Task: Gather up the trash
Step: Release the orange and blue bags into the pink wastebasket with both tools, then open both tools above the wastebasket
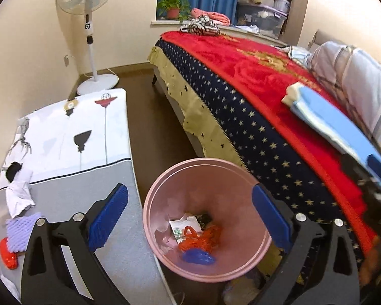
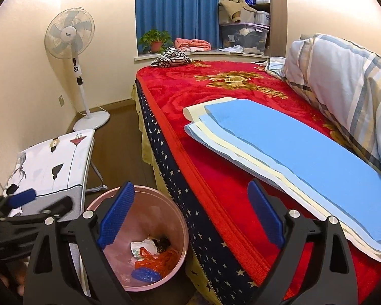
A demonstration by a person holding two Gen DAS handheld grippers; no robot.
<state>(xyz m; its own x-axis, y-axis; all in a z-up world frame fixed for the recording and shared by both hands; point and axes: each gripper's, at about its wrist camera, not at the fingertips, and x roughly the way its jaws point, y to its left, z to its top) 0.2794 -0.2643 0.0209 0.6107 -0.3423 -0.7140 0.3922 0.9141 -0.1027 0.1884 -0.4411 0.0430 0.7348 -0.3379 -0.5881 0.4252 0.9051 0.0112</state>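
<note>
My left gripper (image 1: 190, 216) hangs open over the pink bin (image 1: 149, 203), with nothing between its blue pads. Inside the bin lie an orange plastic bag (image 1: 203, 239), a crumpled blue piece (image 1: 198, 256) and white paper (image 1: 184, 226). On the small cloth-covered table (image 1: 89, 183) to the left rest a white crumpled tissue (image 1: 19, 195), a purple foam piece (image 1: 22, 231) and a red wrapper (image 1: 7, 254). My right gripper (image 2: 191, 216) is open and empty, between the bin (image 2: 180, 218) and the bed's edge.
A bed with a red blanket (image 1: 254, 76) fills the right side, with blue and cream sheets (image 2: 292, 147) and a plaid quilt (image 2: 343, 81) on it. A standing fan (image 1: 89, 25) is in the far corner. A strip of brown floor (image 1: 139, 101) runs between table and bed.
</note>
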